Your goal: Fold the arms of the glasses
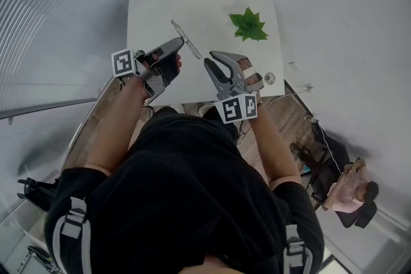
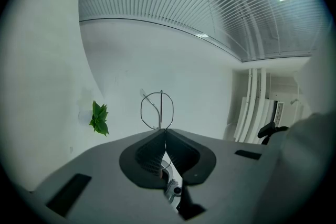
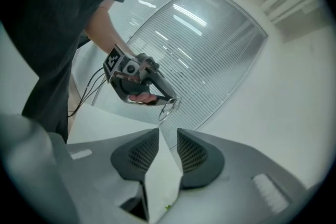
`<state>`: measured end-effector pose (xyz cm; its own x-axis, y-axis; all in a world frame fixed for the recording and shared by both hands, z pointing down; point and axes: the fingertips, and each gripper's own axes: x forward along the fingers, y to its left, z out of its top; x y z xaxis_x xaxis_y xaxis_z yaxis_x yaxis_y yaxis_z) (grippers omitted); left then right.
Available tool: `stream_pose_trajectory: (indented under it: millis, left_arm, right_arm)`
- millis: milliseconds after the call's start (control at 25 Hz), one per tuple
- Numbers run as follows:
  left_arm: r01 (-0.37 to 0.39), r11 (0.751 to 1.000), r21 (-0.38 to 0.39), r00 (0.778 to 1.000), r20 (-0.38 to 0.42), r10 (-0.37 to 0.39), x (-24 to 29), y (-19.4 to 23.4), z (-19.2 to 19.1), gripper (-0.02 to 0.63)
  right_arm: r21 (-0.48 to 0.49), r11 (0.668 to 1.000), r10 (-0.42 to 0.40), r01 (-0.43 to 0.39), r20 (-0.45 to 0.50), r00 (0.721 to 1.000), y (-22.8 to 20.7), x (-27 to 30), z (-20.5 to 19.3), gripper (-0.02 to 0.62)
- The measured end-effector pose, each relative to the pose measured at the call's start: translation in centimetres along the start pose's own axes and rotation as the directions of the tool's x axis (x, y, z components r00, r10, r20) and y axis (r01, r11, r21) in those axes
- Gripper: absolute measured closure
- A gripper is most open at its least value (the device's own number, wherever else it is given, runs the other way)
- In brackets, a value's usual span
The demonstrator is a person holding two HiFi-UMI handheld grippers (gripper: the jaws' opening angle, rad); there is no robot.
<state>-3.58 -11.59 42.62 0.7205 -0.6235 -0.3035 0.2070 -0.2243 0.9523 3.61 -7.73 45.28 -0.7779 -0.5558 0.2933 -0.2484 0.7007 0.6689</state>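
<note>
Glasses [image 1: 186, 39] are up off the table [image 1: 154, 16] right now, pinched at the very tip of the left gripper [image 1: 182, 42]. In the head view they read as a thin slanted bar over the middle of the white tabletop. From the left gripper view its jaws are closed tight together on the thin wire frame [image 2: 161, 107], and one round lens ring sticks up past the tips against the pale wall. Honestly can't tell from any angle whether the arms are folded or not, the wire is just too thin. The right gripper [image 1: 212, 57] is just beside them on the near-right side, tips pointing toward the frame but not touching it. Its own view shows the jaws [image 3: 168, 134] standing clearly apart with nothing between them, just the table showing through the gap. That same view looks across at the left gripper [image 3: 142, 84] with the glasses [image 3: 169, 108] hanging off its front end, window blinds behind. Other stuff: a little green plant [image 1: 248, 25] sits on the far right part of the table, well apart from both grippers, and it shows up in the left gripper view too [image 2: 98, 118], off to the left. Another person [image 1: 353, 192] is sitting way off at the lower right of the head view.
</note>
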Motion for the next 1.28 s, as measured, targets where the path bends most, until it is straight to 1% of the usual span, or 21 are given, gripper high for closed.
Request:
stream_pose_trajectory:
  millis: [120, 280, 440, 480, 560, 640, 720, 800, 920, 1000, 1080, 1280]
  left_arm:
    - [-0.004, 1.000, 0.007, 1.000, 0.000, 0.004, 0.1, 0.1, 0.1, 0.595]
    - [-0.005, 1.000, 0.008, 1.000, 0.002, 0.005, 0.1, 0.2, 0.1, 0.595]
    - [-0.003, 1.000, 0.015, 1.000, 0.000, 0.003, 0.1, 0.0, -0.2, 0.595]
    - [-0.003, 1.000, 0.016, 1.000, -0.002, 0.003, 0.2, -0.1, -0.2, 0.595]
    - [-0.003, 1.000, 0.016, 1.000, -0.005, 0.003, 0.3, -0.2, -0.3, 0.595]
    - [-0.002, 1.000, 0.014, 1.000, -0.005, 0.003, 0.3, -0.2, -0.6, 0.595]
    - [-0.001, 1.000, 0.015, 1.000, -0.005, 0.001, 0.3, -0.2, -0.7, 0.595]
    - [0.004, 1.000, 0.016, 1.000, -0.002, -0.004, 0.4, -0.3, -0.7, 0.595]
    - [0.003, 1.000, 0.018, 1.000, 0.003, -0.003, 0.3, -0.3, -0.7, 0.595]
    - [-0.002, 1.000, 0.016, 1.000, 0.007, 0.002, 0.3, -0.1, -0.7, 0.595]
    - [-0.005, 1.000, 0.013, 1.000, 0.013, 0.005, 0.2, 0.0, -0.8, 0.595]
    - [-0.007, 1.000, 0.012, 1.000, 0.013, 0.007, 0.1, 0.3, -0.8, 0.595]
  right_arm:
    - [0.092, 0.995, -0.027, 0.026, 0.009, 1.000, -1.3, -0.5, -0.3, 0.479]
    - [0.175, 0.983, -0.057, 0.050, 0.037, 0.998, -2.7, -0.4, 0.2, 0.480]
    - [0.276, 0.958, -0.101, 0.076, 0.080, 0.992, -4.4, -0.8, 1.4, 0.496]
    - [0.303, 0.950, -0.113, 0.079, 0.096, 0.989, -5.0, -0.9, 1.8, 0.511]
    - [0.366, 0.927, -0.137, 0.078, 0.138, 0.981, -6.0, -1.2, 2.6, 0.522]
    - [0.456, 0.887, -0.166, 0.072, 0.171, 0.971, -6.8, -1.5, 3.0, 0.534]
    - [0.527, 0.848, -0.184, 0.063, 0.180, 0.966, -7.4, -1.7, 2.8, 0.535]
    - [0.560, 0.827, -0.184, 0.057, 0.173, 0.968, -7.8, -1.8, 2.0, 0.545]
    - [0.590, 0.806, -0.184, 0.053, 0.164, 0.969, -8.3, -1.9, 1.1, 0.559]
    - [0.611, 0.790, -0.184, 0.048, 0.162, 0.969, -8.3, -1.8, 0.7, 0.581]
    - [0.632, 0.773, -0.186, 0.044, 0.160, 0.970, -8.1, -1.8, 0.2, 0.583]
    - [0.647, 0.760, -0.184, 0.052, 0.138, 0.973, -7.3, -1.4, -0.3, 0.584]
